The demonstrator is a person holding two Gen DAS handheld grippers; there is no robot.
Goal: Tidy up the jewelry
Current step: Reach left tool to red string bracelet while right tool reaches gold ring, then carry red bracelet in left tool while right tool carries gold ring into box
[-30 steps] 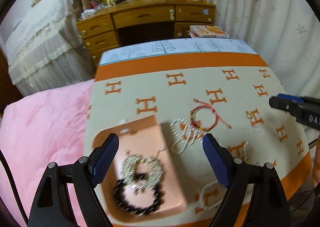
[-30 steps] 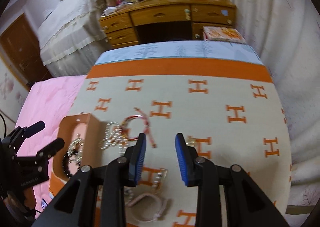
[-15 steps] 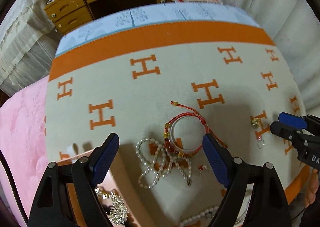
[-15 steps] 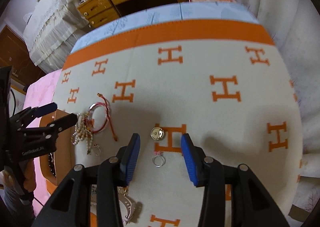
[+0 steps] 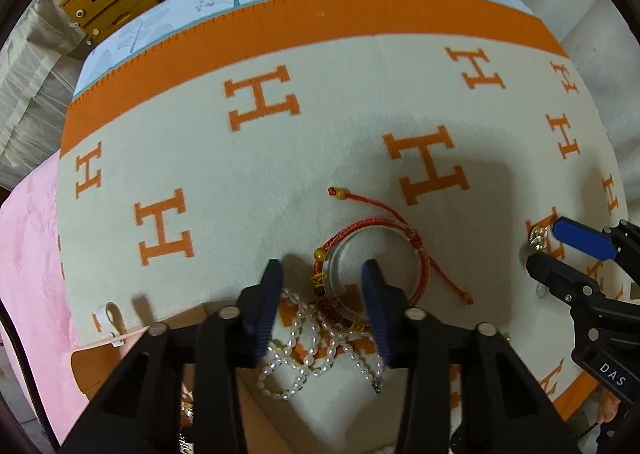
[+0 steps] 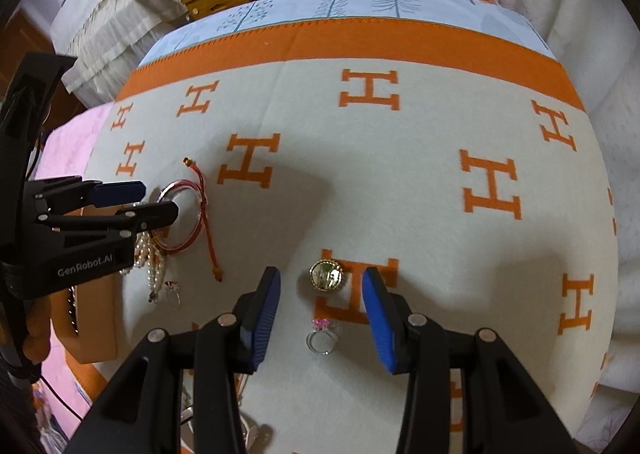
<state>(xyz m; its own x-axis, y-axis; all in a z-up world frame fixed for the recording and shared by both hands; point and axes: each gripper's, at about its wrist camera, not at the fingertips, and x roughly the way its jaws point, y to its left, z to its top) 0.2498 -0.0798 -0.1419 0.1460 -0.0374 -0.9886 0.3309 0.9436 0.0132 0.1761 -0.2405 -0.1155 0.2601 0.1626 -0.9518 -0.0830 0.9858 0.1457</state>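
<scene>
Left gripper (image 5: 322, 286) has narrowed its jaws since a moment ago: the blue pads, then spread wide, now stand a moderate gap apart, one on either side of the near-left arc of the clear bangle (image 5: 376, 274), with nothing pinched between them that can be made out. It has also dropped closer to the H-patterned blanket (image 5: 280, 157), so the jewelry tray (image 5: 100, 366) that filled its view a second ago is now only an orange sliver at the lower left.

Right gripper (image 6: 320, 306) has come forward too. Its jaws are moderately apart and empty, bracketing the round gold brooch (image 6: 326, 274), which lies flat just ahead of the pads on an orange H. A silver ring with a pink stone (image 6: 320, 338) lies between the fingers, stone end pointing away from the camera.

A red cord bracelet (image 5: 416, 250) is wrapped around the bangle's rim. Its two loose tails, each ending in a small wooden bead, run along one diagonal: one up and left, the other down and right. Amber and gold beads sit on its left side.

A pearl strand (image 5: 316, 350) lies in tangled loops just nearer the camera, touching the bracelet and partly under the left fingers. In the right wrist view a second small ring (image 6: 173, 292) rests beside the pearls' end.
</scene>
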